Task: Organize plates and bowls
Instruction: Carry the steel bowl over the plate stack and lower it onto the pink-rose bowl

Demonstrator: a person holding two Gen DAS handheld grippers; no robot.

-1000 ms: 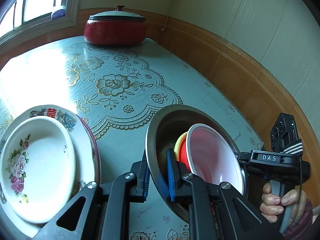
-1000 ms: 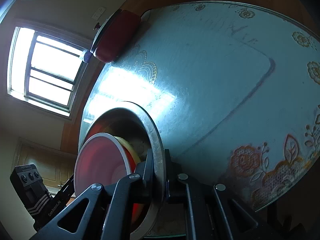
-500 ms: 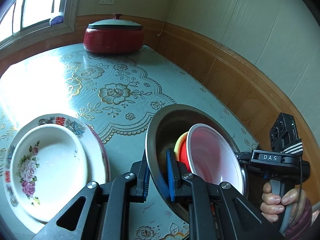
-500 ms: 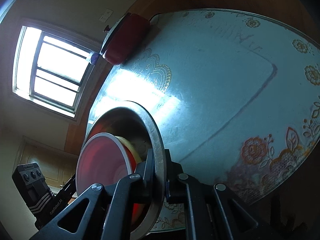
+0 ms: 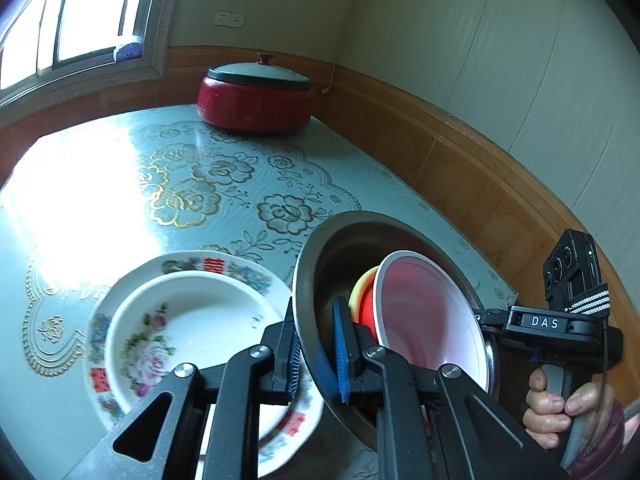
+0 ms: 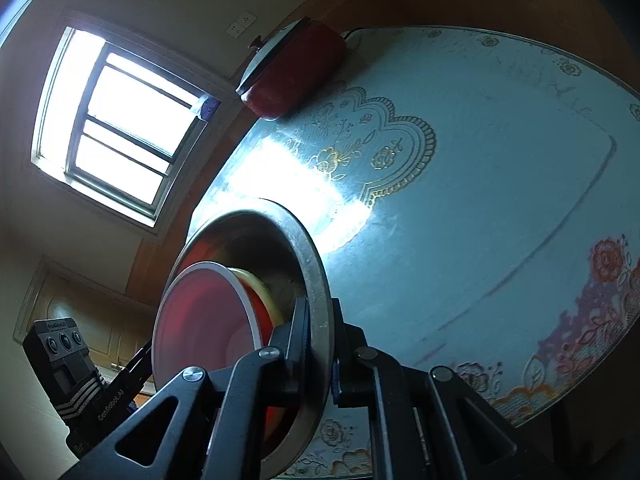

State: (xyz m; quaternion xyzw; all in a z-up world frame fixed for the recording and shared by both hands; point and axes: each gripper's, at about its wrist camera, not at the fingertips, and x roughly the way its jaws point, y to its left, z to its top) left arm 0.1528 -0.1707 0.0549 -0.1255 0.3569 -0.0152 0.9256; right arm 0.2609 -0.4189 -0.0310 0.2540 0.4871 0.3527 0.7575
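Observation:
A steel basin [image 5: 340,248] hangs tilted above the table, carried by both grippers. My left gripper [image 5: 316,344] is shut on its near rim. On the opposite rim, my right gripper [image 5: 486,318] is held by a hand [image 5: 560,412]. Nested inside the basin are a red bowl with a white rim [image 5: 424,312] and a yellow bowl [image 5: 360,292] behind it. In the right wrist view, my right gripper [image 6: 320,344] is shut on the steel basin's rim [image 6: 312,264]. The red bowl [image 6: 200,320] and the left gripper [image 6: 136,364] lie beyond.
A white floral deep plate [image 5: 192,320] sits on a larger floral plate [image 5: 240,270], just left of the basin. A lidded red pot [image 5: 256,100] stands at the table's far end below the window. The patterned tablecloth [image 6: 480,180] stretches away, and wood-panelled walls border the table [image 5: 240,184].
Both grippers have lifted the steel basin and carried it left toward the floral plates. The plates now sit close under its left rim. The grips are unchanged.

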